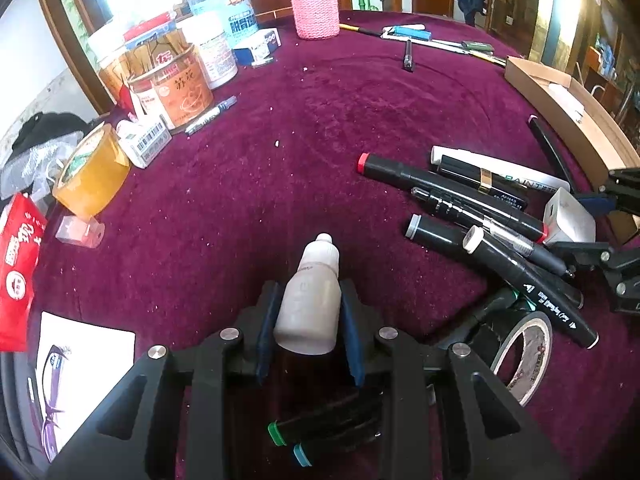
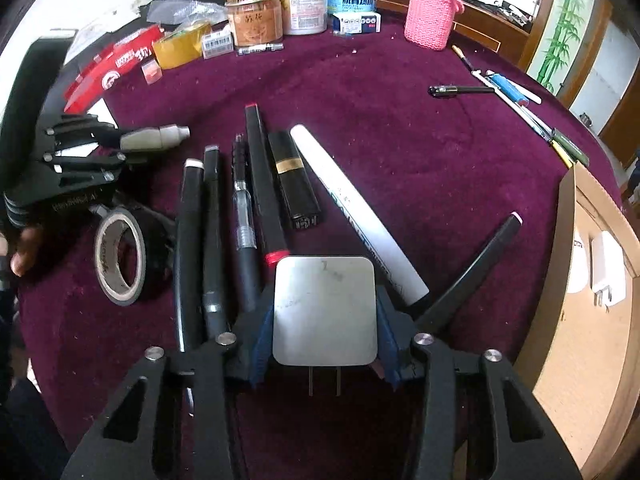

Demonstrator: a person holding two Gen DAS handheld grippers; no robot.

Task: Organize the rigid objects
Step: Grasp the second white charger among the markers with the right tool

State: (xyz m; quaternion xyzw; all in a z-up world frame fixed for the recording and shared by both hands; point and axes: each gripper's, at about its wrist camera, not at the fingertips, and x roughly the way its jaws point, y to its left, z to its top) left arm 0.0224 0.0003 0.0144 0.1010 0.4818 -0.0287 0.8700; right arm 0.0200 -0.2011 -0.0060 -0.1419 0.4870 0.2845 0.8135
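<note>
Now mid-sort: right hand-held gripper (image 2: 324,356) clamps the white charger (image 2: 325,312) by the pens; left hand-held gripper (image 1: 308,320) grips a dropper bottle (image 1: 310,300). Next, probably: carry charger to cardboard box (image 2: 560,320).

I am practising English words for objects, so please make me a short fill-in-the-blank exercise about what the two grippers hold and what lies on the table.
1. The left gripper holds a small white ____ with a pointed cap.
2. The right gripper grips a white charger whose two metal ____ point toward the camera.
3. The table is covered with a dark ____ cloth.
4. The cup at the far edge wears a knitted ____ sleeve.

Missing words: bottle; prongs; red; pink
</note>
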